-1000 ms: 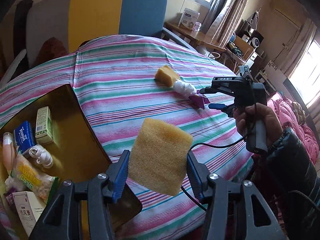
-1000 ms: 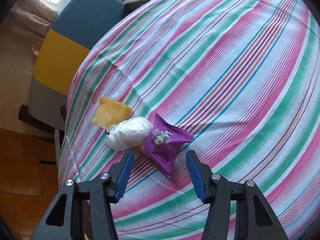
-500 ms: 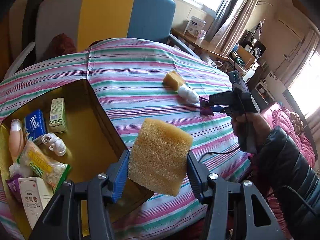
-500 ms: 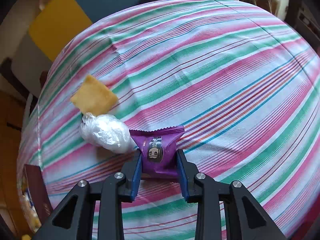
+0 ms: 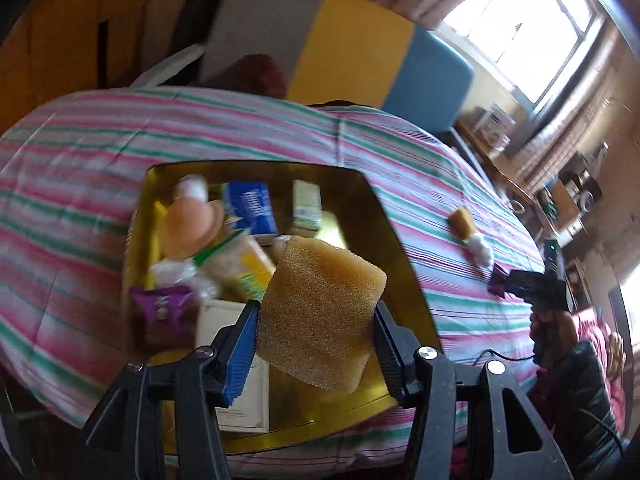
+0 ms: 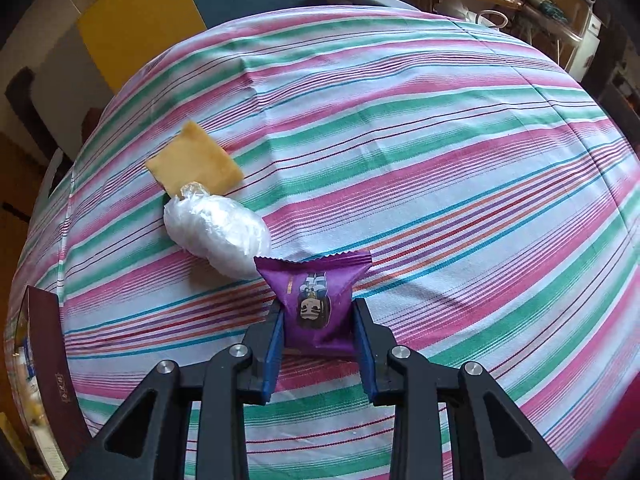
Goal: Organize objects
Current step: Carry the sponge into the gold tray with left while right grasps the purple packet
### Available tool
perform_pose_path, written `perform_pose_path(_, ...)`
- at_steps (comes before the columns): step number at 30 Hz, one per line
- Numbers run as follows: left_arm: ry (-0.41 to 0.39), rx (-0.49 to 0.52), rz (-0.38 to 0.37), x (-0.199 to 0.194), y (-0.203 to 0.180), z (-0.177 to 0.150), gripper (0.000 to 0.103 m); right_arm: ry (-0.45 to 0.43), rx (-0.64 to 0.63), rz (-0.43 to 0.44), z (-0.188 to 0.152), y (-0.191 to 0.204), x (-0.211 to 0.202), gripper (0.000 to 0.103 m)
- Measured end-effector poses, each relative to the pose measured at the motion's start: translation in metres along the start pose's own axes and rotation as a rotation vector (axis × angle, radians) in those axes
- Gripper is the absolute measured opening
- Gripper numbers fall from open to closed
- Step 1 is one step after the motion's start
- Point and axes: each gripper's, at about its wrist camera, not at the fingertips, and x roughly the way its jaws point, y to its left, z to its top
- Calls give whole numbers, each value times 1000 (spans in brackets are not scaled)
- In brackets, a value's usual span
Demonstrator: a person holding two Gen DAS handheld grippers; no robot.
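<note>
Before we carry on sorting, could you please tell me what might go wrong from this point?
1. The left claw holds the yellow foam sponge over the crowded gold box; dropped there, it may perch on the packets.
2. The right claw pinches the purple snack packet, which touches the white plastic-wrapped bundle; lifting may nudge it.

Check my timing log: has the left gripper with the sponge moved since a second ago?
Yes. The left gripper, shut on the sponge, has swung from over the striped tablecloth beside the gold box to above the box's contents.
</note>
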Motion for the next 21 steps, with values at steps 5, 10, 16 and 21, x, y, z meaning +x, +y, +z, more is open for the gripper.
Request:
perform_pose_path(5,20,7,-45,23,-10,12,55,0,-6,-3,1,2,1,32)
perform_pose_path(10,53,50,-57,60,-38,35,55,0,-7,-2,0,1,0,32)
perform_pose_path(16,119,81,-33,107,-59,57,55,1,-5,0,-1,1,-1,32)
perform_pose_path(21,152,109,11,140,-65,69,55,2,-17,0,-5,1,-3,32)
